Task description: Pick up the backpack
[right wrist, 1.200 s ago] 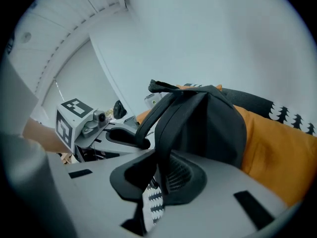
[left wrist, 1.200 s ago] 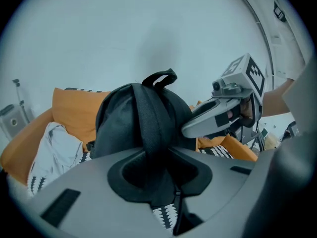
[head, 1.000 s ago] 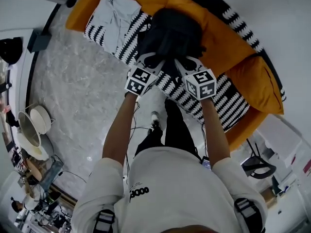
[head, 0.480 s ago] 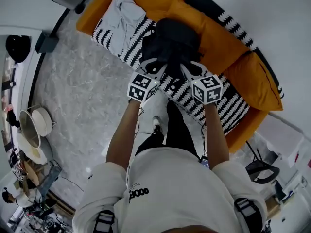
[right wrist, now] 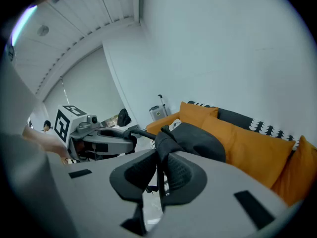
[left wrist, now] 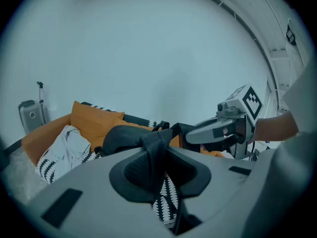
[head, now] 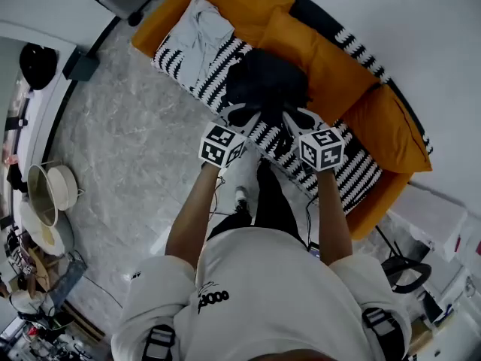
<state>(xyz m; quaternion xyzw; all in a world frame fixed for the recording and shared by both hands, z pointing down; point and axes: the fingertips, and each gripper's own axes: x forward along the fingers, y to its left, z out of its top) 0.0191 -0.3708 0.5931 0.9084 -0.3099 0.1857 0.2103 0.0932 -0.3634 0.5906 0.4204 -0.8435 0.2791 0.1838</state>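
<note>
While both grippers pinch its straps, the black fabric backpack [head: 264, 81] hangs or rests over the black-and-white patterned seat cover [head: 353, 168] of the orange sofa [head: 150, 25]. It sits on the far side of the grippers, just in front of the orange back cushions [head: 323, 59]. Whether it is clear of the seat cannot be told.

The left gripper [head: 242, 115] has its jaws nearly closed, pressing on a black webbing strap [left wrist: 157, 145] that runs between the pads up to the bag. The right gripper [head: 295, 119], close beside it, is clamped just as narrowly on a second black strap [right wrist: 161, 150].

A crumpled pale grey garment [head: 201, 32] lies on the seat to the left of the bag. Grey marble floor [head: 120, 141] spreads nearer and left.
</note>
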